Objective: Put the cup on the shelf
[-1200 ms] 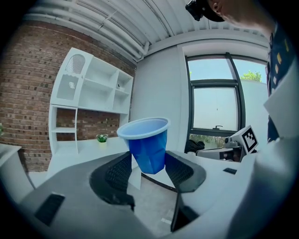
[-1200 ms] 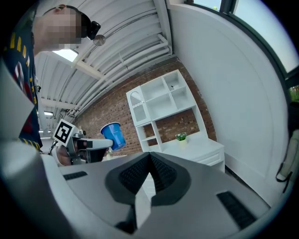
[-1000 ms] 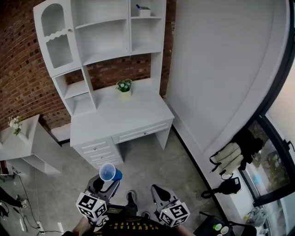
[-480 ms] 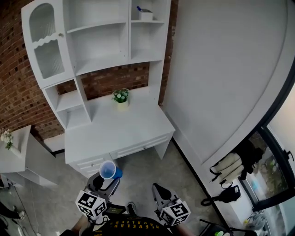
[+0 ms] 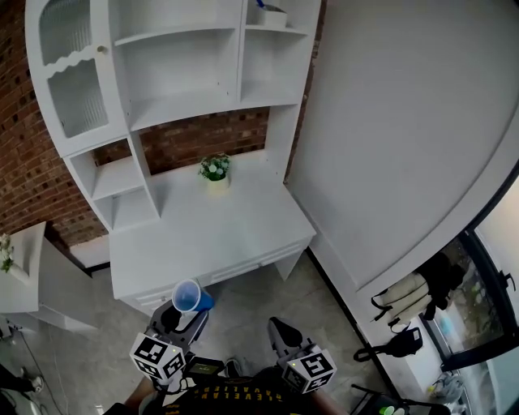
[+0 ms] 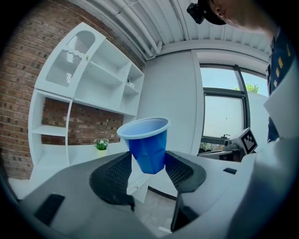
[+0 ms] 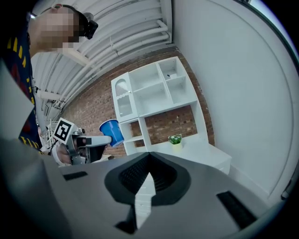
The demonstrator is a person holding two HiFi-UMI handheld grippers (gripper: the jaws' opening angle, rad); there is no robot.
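Observation:
A blue plastic cup [image 5: 190, 297] stands upright between the jaws of my left gripper [image 5: 186, 310], which is shut on its lower body. In the left gripper view the cup [image 6: 147, 142] is pinched by the black pads [image 6: 117, 175], rim up. My right gripper [image 5: 280, 334] hangs beside it with nothing in it, and its jaws meet at the tips [image 7: 148, 156]. The right gripper view also catches the cup [image 7: 111, 132] off to the left. Ahead stands the white shelf unit [image 5: 182, 101] on a white desk [image 5: 219, 231]; both grippers are short of the desk's front edge.
A small potted plant [image 5: 215, 168] sits at the back of the desk. A box [image 5: 273, 16] occupies the top right shelf. A glazed cabinet door [image 5: 69, 73] closes the upper left. A white wall [image 5: 405, 121] stands right; bags [image 5: 405, 296] lie on the floor; a low white table [image 5: 20, 280] is left.
The desk and shelves have drawn nearer and larger in the head view as both grippers came forward together. The cup stays held in the left gripper.

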